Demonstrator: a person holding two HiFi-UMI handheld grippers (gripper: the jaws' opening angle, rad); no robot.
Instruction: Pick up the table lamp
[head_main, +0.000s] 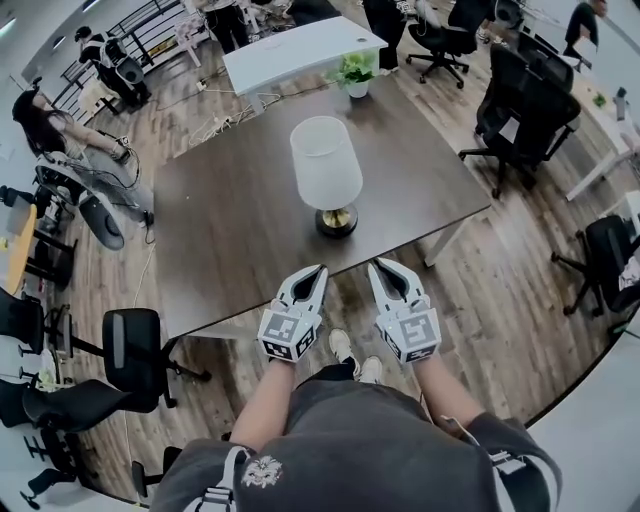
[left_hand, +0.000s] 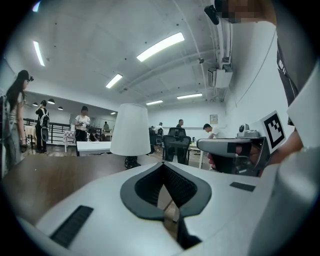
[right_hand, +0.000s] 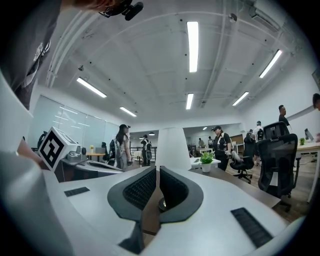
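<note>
Lamp (head_main: 326, 170), white shade on a dark round base, stands upright on the dark brown table (head_main: 230, 230), near its front edge. Left gripper (head_main: 318, 270) and right gripper (head_main: 380, 265) hover side by side at that edge, short of the lamp; both claws are closed to a narrow tip, holding nothing. Beyond the table stand a potted plant (head_main: 354, 70) and a white desk (head_main: 290, 50). Black office chairs (head_main: 525, 100) stand on the wood floor (head_main: 500, 300).
</note>
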